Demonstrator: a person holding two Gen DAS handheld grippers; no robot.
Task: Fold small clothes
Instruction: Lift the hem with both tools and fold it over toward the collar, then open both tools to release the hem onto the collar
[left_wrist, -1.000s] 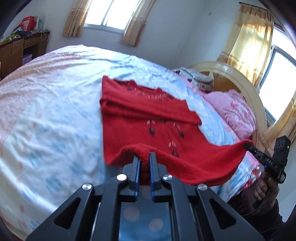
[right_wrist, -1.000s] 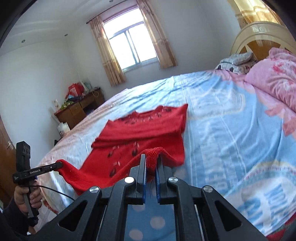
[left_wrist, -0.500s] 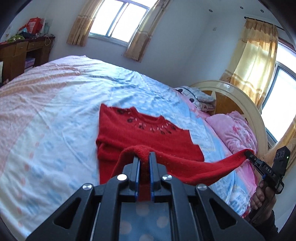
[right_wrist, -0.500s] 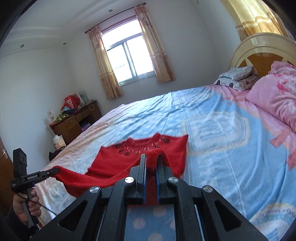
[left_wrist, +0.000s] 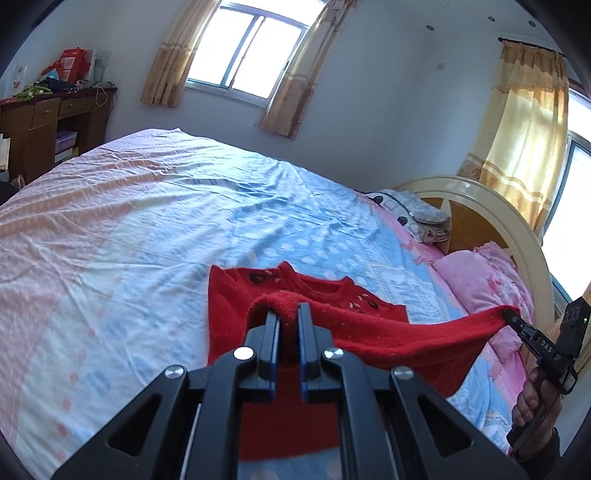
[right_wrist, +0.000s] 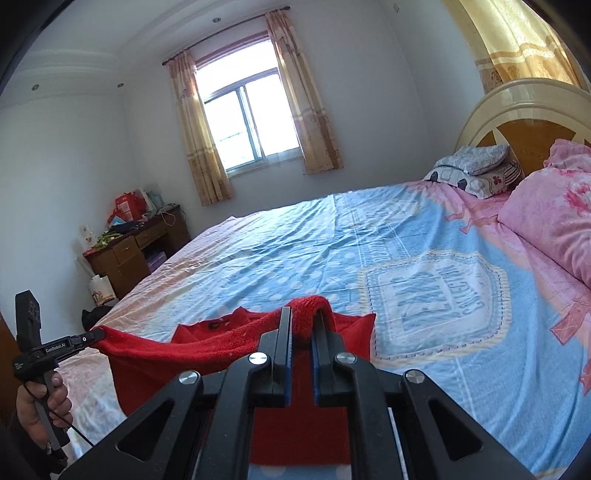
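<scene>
The bed (left_wrist: 155, 229), spread with a blue and pink sheet, carries the work, and the red sweater (left_wrist: 236, 306) lies on it with its neckline end flat toward the far side and its near hem lifted off the sheet; that hem hangs as a taut band between the two tools, so the step in hand looks like folding the bottom edge up over the body toward the neckline; to do it well, I judge both hands should travel together and level, keeping the band straight so the crease falls square across the garment, and should lower the hem onto the collar edge before letting go, since slack on one side would skew the fold; the left gripper (left_wrist: 288, 317) has its fingers clamped on one corner of the hem, red knit bunched between them; the right gripper (right_wrist: 301, 321) has its fingers clamped on the other corner in the same way; a person's hand (right_wrist: 37, 406) grasps the left tool's handle.
</scene>
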